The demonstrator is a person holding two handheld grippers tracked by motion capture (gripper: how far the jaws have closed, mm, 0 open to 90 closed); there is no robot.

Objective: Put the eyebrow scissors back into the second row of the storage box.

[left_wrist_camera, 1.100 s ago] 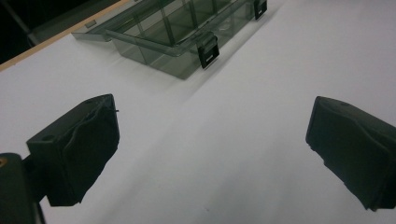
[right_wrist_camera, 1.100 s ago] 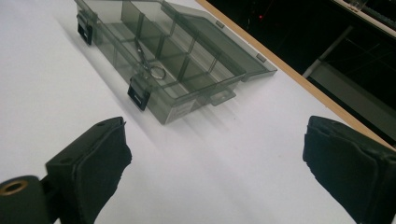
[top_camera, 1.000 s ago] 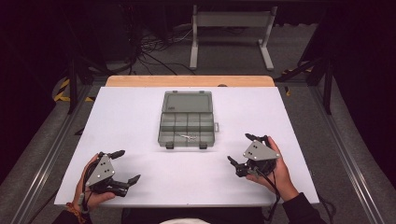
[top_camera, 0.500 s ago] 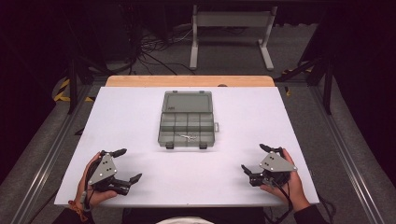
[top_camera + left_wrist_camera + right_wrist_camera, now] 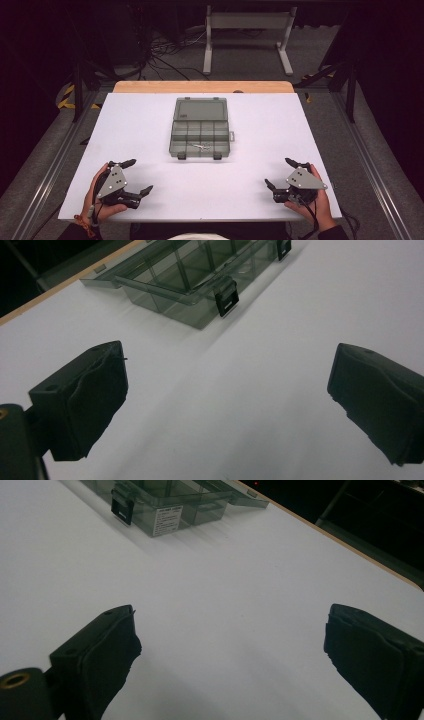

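A clear grey compartment box [image 5: 200, 129] lies open at the middle of the white table [image 5: 150, 125], lid folded back toward the far side. Small pale parts [image 5: 197, 146] sit in its front row. Its black latches [image 5: 226, 296] face me; the same box [image 5: 170, 505] appears at the top of the right gripper view. My left gripper [image 5: 139, 176] rests near the front left corner, held by a hand, open, nothing between its fingers [image 5: 80, 402]. At the front right my right gripper [image 5: 282, 172] is also open and empty, its fingers [image 5: 97, 657] wide apart over bare table.
A wooden strip [image 5: 202, 86] runs along the table's far edge. Beyond it stand a white metal frame [image 5: 247, 30] and loose cables [image 5: 160, 50] on the dark floor. Metal rails [image 5: 372, 165] flank the table on both sides.
My right gripper has moved back and to the right, toward the front right corner. The left gripper has barely shifted. The box has stayed put.
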